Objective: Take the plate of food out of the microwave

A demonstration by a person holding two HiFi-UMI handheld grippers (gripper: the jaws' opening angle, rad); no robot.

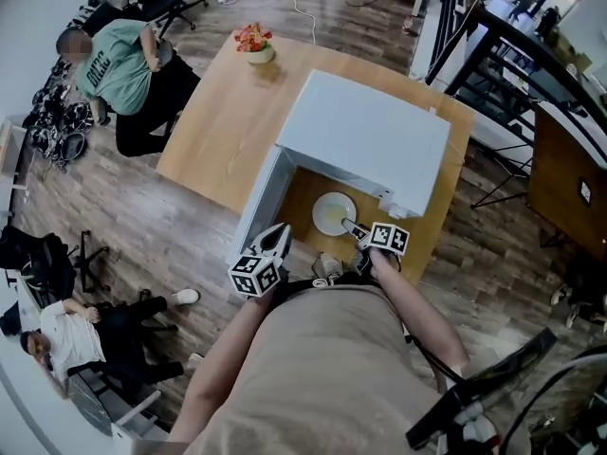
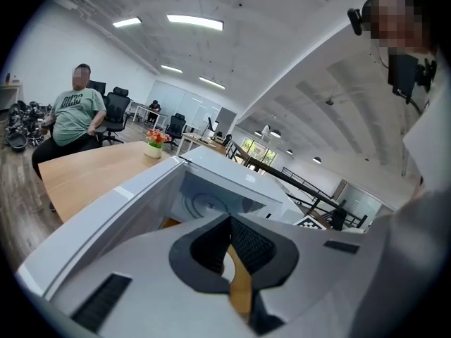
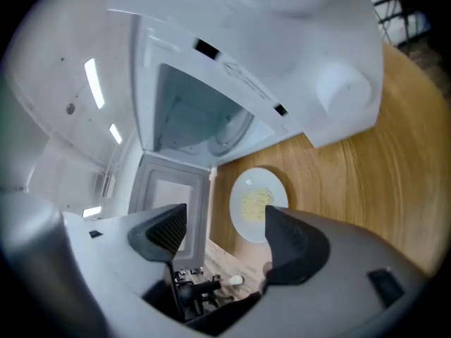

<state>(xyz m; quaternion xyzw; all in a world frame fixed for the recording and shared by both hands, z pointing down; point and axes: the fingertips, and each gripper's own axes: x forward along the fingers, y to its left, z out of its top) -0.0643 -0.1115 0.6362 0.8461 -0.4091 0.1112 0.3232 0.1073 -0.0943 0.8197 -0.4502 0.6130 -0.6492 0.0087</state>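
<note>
**A:** So, is the plate out of the microwave yet?

**B:** Yes, it is looking that way. The plate (image 1: 334, 213) is sitting on the wooden tabletop (image 1: 213, 131), just in front of the microwave (image 1: 365, 136) and near the tabletop edge where the person is standing. Some pale yellow food (image 3: 255, 203) is lying in its middle.

**A:** Is anything gripping it?

**B:** No. The right hand-held gripper (image 3: 222, 224) is hanging over the plate's near rim, apart from it. Its jaws are standing wide open with nothing between them.

**A:** And the other one?

**B:** The left hand-held gripper (image 2: 229, 220) is pointing past the door (image 1: 261, 202) toward the open cavity. Its jaws are meeting at the tips and holding nothing.

**A:** What is remaining, then?

**B:** Very little, I am judging. The cavity is showing only its bare turntable, so the main step is looking done. The door is hanging open on the person's left side of the microwave. Shutting it might be tidy, though the task is not asking for that.
</note>
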